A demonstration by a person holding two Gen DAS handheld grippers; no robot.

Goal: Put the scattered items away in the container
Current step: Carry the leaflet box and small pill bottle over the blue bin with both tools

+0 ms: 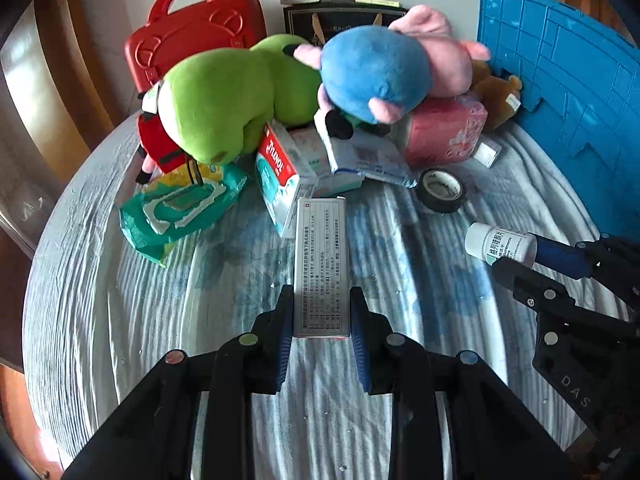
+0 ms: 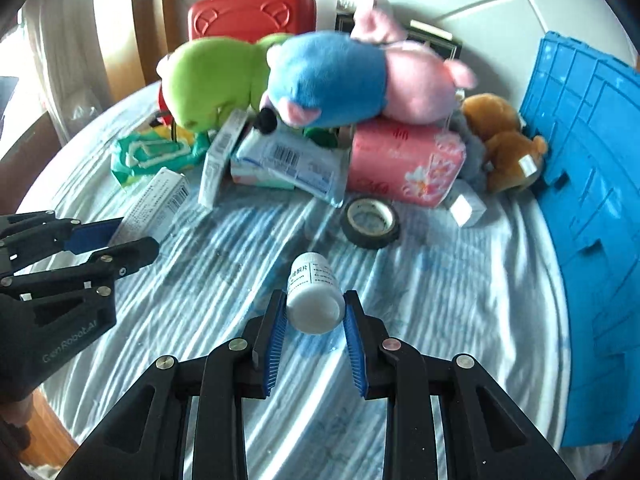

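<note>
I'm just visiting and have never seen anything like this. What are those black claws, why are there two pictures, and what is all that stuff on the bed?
There is no robot here: a person holds a two-finger clamp in each hand, each carrying a camera that looks out along its fingers. That gives two pictures, one per hand.

The left gripper is shut on a long white medicine box. The right gripper is shut on a small white pill bottle.

On the striped bedsheet lies a pile: a green plush toy, a blue and pink plush, a brown teddy, a pink tissue pack, a wet-wipes pack, more medicine boxes and a tape roll. The blue crate stands to the right.
</note>
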